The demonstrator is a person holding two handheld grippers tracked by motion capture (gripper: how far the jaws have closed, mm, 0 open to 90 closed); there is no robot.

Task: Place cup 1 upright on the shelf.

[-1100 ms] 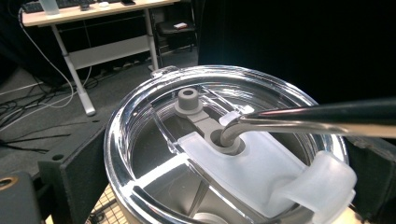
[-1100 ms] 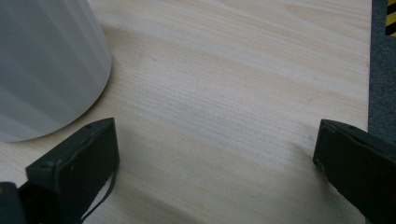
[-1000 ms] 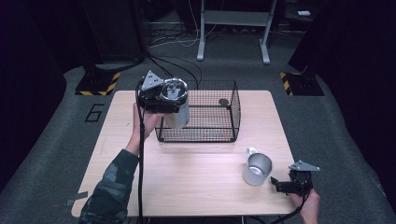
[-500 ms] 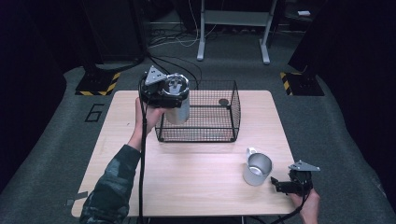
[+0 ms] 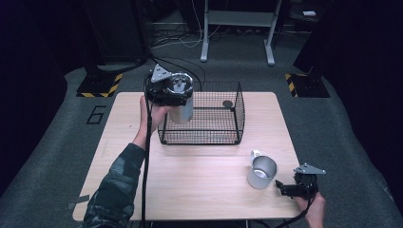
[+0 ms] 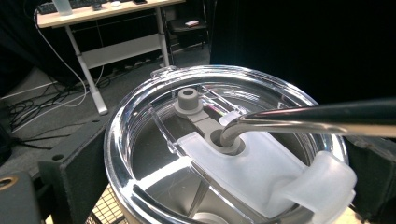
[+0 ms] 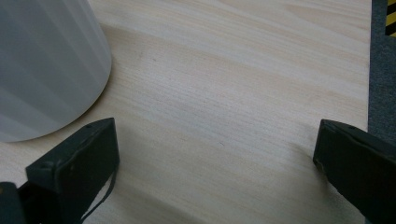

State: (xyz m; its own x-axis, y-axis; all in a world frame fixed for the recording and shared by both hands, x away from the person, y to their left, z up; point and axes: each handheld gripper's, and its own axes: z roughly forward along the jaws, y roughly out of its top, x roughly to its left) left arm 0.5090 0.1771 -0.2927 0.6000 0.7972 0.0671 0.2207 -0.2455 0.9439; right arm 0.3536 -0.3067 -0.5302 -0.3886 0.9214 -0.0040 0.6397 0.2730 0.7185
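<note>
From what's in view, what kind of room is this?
Probably a lab or recording studio: black curtains around a lone wooden table, hazard-striped floor plates, loose cables, and a desk with a keyboard behind.

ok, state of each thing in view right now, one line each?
left claw: shut on the lidded tumbler, raised above the basket's left end
lidded tumbler: upright, clear lid on, metal straw through the lid
wire basket: open-topped, on the table, a small dark disc inside
metal cup: upright, open, empty, standing on the table
right claw: open, low on the table beside the metal cup
</note>
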